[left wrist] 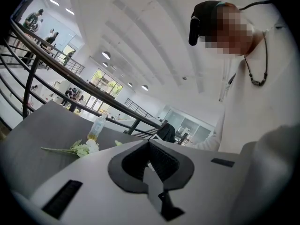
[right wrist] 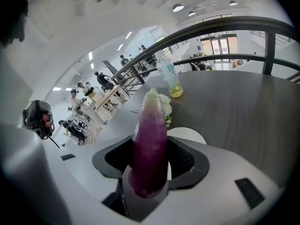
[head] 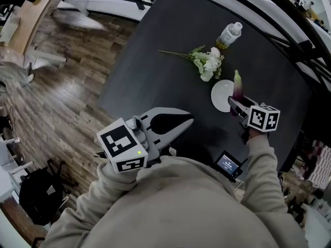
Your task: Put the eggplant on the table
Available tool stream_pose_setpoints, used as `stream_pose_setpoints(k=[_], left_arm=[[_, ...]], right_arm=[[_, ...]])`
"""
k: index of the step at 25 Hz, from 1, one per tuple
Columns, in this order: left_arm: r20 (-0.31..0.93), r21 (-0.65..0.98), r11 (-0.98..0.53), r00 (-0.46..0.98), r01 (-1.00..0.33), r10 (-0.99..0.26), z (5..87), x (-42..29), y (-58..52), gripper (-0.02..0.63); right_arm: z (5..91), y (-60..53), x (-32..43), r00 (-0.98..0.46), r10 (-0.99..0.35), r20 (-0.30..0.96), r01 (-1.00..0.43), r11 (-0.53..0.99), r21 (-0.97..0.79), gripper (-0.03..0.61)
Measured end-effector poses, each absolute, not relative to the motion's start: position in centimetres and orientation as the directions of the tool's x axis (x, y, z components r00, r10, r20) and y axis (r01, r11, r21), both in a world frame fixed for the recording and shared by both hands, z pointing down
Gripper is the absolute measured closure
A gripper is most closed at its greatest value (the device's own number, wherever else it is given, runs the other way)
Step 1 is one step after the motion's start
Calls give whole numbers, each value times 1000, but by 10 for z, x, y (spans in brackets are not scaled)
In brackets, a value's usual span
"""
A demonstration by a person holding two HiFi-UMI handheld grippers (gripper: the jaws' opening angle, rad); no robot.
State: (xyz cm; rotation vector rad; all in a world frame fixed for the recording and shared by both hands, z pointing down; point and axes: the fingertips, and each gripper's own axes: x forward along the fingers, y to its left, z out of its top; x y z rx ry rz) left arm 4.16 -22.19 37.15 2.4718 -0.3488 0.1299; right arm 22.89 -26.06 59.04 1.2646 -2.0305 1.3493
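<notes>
Right gripper view tells me the most. The right gripper (right wrist: 150, 162) has its jaws clamped on the eggplant (right wrist: 150, 139). The two dark pads (right wrist: 186, 162) press on its fat purple bottom from 9 and 3 o'clock. The rest of the eggplant sticks out past the tips toward 12 o'clock, with its pale green end farthest from me. I think I hold it low on the fat part so the grip is firm and the long end is free to go down first.

In the head view the right gripper sits at about 3 o'clock, and the eggplant pokes out from it over the 3 o'clock edge of the white plate (head: 220, 96). I cannot tell if the eggplant touches the plate or the dark surface (head: 165, 61) yet. It looks to me like it is above them, so the job is not done.

The flowers (head: 208, 62) lie at 12 o'clock from the plate, and the bottle (head: 229, 34) lies a bit past them. I would aim for a bare spot on the surface, near the plate, so nothing gets bumped.

The left gripper (head: 180, 122) waits at about 7 o'clock, close to my body. Its jaws are together at the tips and nothing is between them. I think it stays back there so it is out of the way.
</notes>
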Motion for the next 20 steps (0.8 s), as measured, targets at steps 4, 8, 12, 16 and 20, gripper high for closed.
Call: stream_pose_setpoints(k=[4,8,12,16,20], left_arm=[[179,584,-756,956,-295,-234,374,36,-222,607],[183,589,-749,953,-304,-243,378,33,-222,607],[183,593,-744,951,-308,-248,379,32,-220,607],[186,595,-739,948,-317,-257,379,27,-218,607],[189,599,-732,946,-324,-264,381,24,-217,607]], right_arm=[[623,-259,234,-483,-418,769,-867,107,-487,344],[645,-262,233,-446,-384,809,-891,104,-442,344],[670,-261,235,-414,-335,847,-909,100,-404,344],[682,-262,229,-398,-304,866,-917,119,-380,344],[692,-261,219,-399,-260,879,-917,144,-373,344]])
